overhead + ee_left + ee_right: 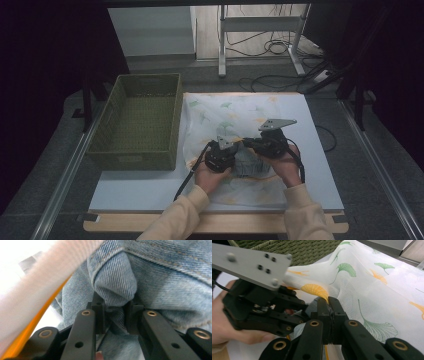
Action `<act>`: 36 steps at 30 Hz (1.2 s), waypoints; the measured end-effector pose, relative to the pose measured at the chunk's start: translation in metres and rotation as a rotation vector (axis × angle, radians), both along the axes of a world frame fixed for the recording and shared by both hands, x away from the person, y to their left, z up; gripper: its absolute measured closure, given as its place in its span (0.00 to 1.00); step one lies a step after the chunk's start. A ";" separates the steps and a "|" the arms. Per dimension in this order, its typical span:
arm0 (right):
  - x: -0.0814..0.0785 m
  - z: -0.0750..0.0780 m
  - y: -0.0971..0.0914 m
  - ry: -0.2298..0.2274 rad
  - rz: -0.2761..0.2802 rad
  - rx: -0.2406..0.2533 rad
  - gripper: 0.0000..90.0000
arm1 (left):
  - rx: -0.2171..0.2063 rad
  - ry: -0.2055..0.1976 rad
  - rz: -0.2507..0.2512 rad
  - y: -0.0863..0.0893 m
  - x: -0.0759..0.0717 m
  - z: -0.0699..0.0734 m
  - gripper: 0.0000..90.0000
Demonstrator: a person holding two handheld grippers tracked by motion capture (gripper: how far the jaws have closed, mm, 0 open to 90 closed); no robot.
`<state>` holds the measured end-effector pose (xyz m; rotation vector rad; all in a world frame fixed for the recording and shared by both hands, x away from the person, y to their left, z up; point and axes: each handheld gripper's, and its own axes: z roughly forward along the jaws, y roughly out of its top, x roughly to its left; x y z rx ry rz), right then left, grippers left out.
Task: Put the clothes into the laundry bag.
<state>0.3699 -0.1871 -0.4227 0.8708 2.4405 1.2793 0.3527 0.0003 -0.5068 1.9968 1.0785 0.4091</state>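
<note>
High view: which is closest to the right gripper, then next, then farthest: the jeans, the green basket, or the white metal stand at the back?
From the right gripper:
1. Jeans: just below it, between the two hands.
2. Green basket: off to the left, beside the leaf-print cloth.
3. White metal stand: far back, on the floor beyond the table.

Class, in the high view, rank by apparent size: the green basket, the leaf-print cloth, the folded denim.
1. leaf-print cloth, covers the most area.
2. green basket, clearly smaller than the cloth.
3. folded denim, smallest, though the grippers and hands hide part of it, so its full extent is unsure.
</note>
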 end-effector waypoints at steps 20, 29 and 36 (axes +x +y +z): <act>0.001 -0.001 0.000 -0.004 -0.006 -0.010 0.98 | -0.126 0.014 -0.090 0.009 -0.044 0.017 0.31; 0.001 -0.001 -0.001 -0.002 -0.007 -0.010 0.98 | -0.037 -0.022 -0.072 -0.013 -0.031 0.009 0.58; 0.000 0.000 -0.001 -0.005 -0.010 -0.010 0.98 | -0.013 -0.040 -0.033 -0.016 -0.019 0.005 0.63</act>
